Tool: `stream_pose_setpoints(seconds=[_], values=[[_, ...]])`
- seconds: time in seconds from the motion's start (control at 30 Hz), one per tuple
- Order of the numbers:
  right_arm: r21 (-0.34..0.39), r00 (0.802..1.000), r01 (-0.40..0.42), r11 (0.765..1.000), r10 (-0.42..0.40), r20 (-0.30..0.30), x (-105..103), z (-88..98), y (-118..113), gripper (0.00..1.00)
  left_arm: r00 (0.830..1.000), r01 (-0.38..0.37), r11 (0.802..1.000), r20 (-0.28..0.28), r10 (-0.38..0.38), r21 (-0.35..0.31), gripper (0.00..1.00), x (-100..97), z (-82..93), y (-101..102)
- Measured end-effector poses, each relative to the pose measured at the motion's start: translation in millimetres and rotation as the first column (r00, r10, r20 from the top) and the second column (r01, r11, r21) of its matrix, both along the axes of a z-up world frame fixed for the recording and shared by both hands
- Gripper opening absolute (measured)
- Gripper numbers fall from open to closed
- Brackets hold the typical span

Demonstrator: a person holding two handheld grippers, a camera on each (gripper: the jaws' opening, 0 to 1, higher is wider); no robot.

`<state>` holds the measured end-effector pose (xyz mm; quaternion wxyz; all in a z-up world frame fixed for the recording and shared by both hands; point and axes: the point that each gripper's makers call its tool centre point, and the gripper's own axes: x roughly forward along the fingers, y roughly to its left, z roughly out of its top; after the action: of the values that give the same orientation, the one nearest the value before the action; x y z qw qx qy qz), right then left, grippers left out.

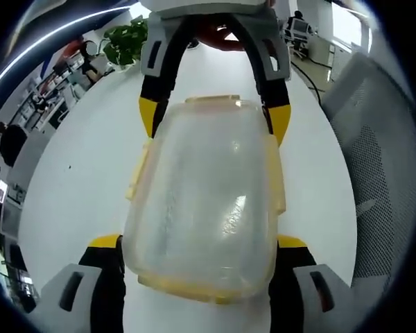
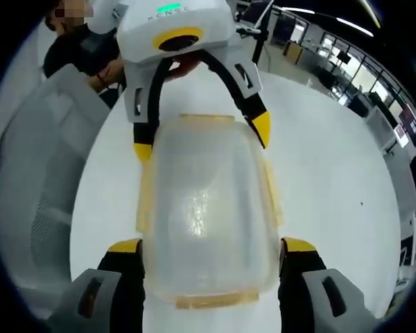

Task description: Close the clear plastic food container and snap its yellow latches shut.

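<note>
I have the clear plastic food container sitting on the white table, well in from its edges, with its lid down on top. My left tool has its two yellow-tipped jaws spread wide, one on each side of the container's near end, close against its walls; I cannot tell whether they press on it. In the left gripper view the right tool comes in from the far end, its jaws likewise spread and straddling the container's far corners.

From the right gripper view it is the mirror picture: my right tool flanks the container at the near end, and the left tool brackets the far end.

The yellow latches lie along the long sides and the short ends; I cannot tell whether they are snapped down.

A grey mesh chair stands at the table's edge.
</note>
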<state>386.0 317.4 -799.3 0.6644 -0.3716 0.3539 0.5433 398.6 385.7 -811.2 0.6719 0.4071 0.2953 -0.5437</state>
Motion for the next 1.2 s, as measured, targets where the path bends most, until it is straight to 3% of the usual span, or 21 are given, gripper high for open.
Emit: stream_pose_setpoints(seconds=[0.73, 1.2], values=[[0.0, 1.0, 0.002, 1.0, -0.002, 0.005, 33, -1.0, -5, 0.81, 1.0, 0.001, 1.0, -0.004, -0.001, -0.019, 0.87, 33.4, 0.9, -8], [-0.003, 1.0, 0.02, 1.0, -0.02, 0.008, 43, -2.0, -9, 0.82, 1.0, 0.021, 1.0, -0.004, -0.021, -0.019, 0.87, 44.7, 0.9, -12]])
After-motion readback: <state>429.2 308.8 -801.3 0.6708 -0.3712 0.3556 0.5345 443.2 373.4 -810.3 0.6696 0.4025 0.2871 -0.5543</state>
